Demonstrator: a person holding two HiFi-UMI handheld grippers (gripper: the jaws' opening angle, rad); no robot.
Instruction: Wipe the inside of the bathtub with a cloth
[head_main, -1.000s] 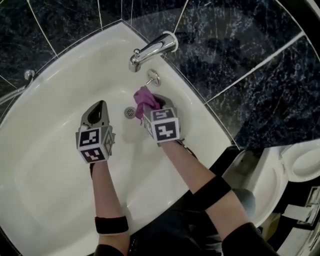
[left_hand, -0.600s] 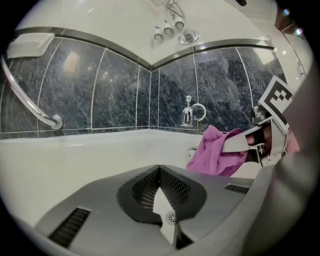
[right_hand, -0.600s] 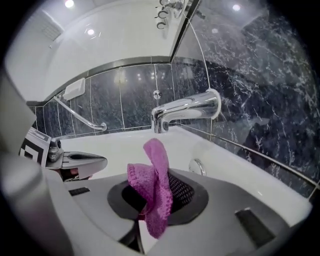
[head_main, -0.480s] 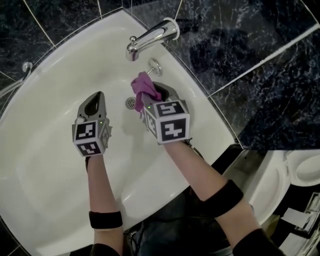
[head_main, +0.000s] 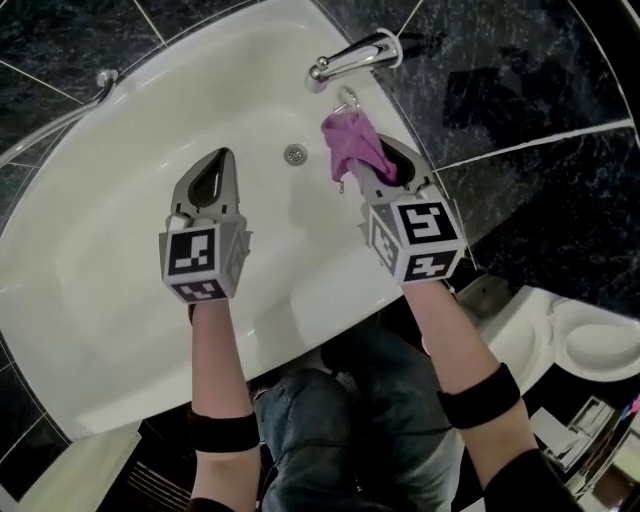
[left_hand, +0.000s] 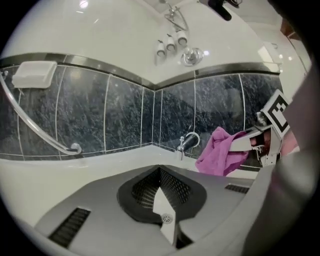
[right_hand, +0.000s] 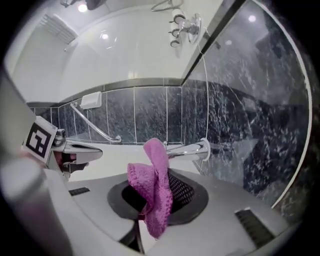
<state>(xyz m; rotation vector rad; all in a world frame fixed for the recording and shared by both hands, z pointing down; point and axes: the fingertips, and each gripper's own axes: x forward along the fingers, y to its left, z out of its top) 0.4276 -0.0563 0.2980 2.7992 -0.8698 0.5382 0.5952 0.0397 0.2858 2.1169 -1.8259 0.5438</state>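
Head view: the white bathtub (head_main: 110, 240) fills the upper left and centre of the frame, with dark marbled tiles (head_main: 530, 80) round it. A chrome tap (head_main: 352, 58) sits at the top centre and the drain (head_main: 294, 154) lies just below and left of it. The left gripper (head_main: 220, 158) hangs over the tub at centre left, its jaws drawn to a point with nothing in them. The right gripper (head_main: 372, 168), right of centre, clamps a pink cloth (head_main: 350, 142). The cloth bunches upward from the jaws, just under the tap and right of the drain. Whether it touches the tub wall I cannot tell. A chrome rail (head_main: 60, 115) runs along the upper left edge.

Left gripper view: the left gripper (left_hand: 162, 202) has its jaws together at the bottom centre, empty. Beyond them is the tub rim (left_hand: 100, 160), with the tap (left_hand: 186, 144) at the centre. The cloth (left_hand: 220, 152) hangs from the right gripper (left_hand: 252, 142) at the right. The rail (left_hand: 35, 127) curves down the left.

Right gripper view: the right gripper (right_hand: 150, 220) is closed on the cloth (right_hand: 155, 190), which stands up between the jaws at the lower centre. The tap (right_hand: 187, 149) is just behind it. The left gripper (right_hand: 75, 150) shows at the left edge and the rail (right_hand: 95, 126) slants across the tiles above it.
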